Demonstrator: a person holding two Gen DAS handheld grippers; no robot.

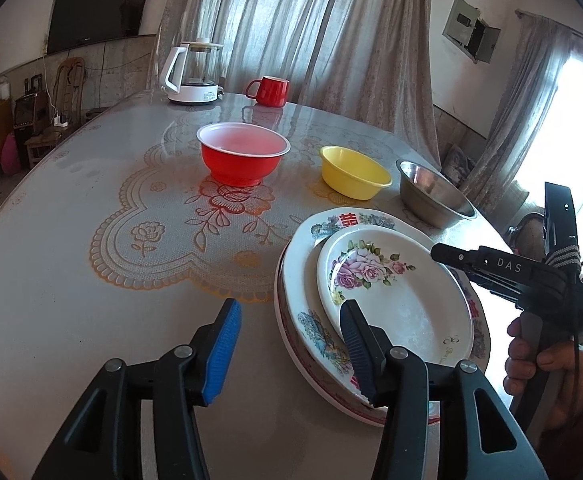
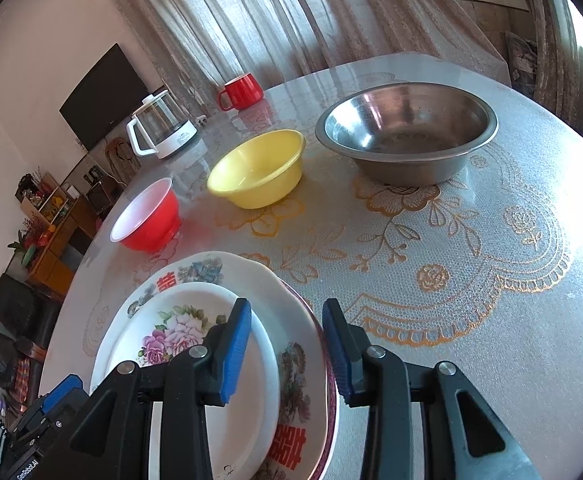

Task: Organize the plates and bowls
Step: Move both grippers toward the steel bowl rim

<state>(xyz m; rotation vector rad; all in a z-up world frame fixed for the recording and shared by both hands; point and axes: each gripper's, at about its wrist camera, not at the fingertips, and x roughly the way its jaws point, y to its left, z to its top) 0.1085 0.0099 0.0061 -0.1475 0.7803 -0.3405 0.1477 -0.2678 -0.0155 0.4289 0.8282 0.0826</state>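
Note:
Three plates lie stacked on the table: a small white plate with pink flowers (image 1: 395, 292) (image 2: 187, 332) on a larger patterned plate (image 1: 311, 280) (image 2: 287, 320), with a red-rimmed plate (image 1: 291, 360) (image 2: 333, 396) at the bottom. A red bowl (image 1: 243, 154) (image 2: 147, 216), a yellow bowl (image 1: 353, 172) (image 2: 257, 168) and a steel bowl (image 1: 431, 194) (image 2: 407, 136) stand apart beyond them. My left gripper (image 1: 291, 348) is open at the stack's left edge. My right gripper (image 2: 287, 356) is open over the stack's right edge and holds nothing; it also shows in the left wrist view (image 1: 437, 252).
A glass kettle on a white base (image 1: 191, 72) (image 2: 163, 128) and a red mug (image 1: 269, 90) (image 2: 241, 90) stand at the far side of the round table (image 1: 71, 260) (image 2: 491, 340). Curtains hang behind. The table edge runs close to the steel bowl.

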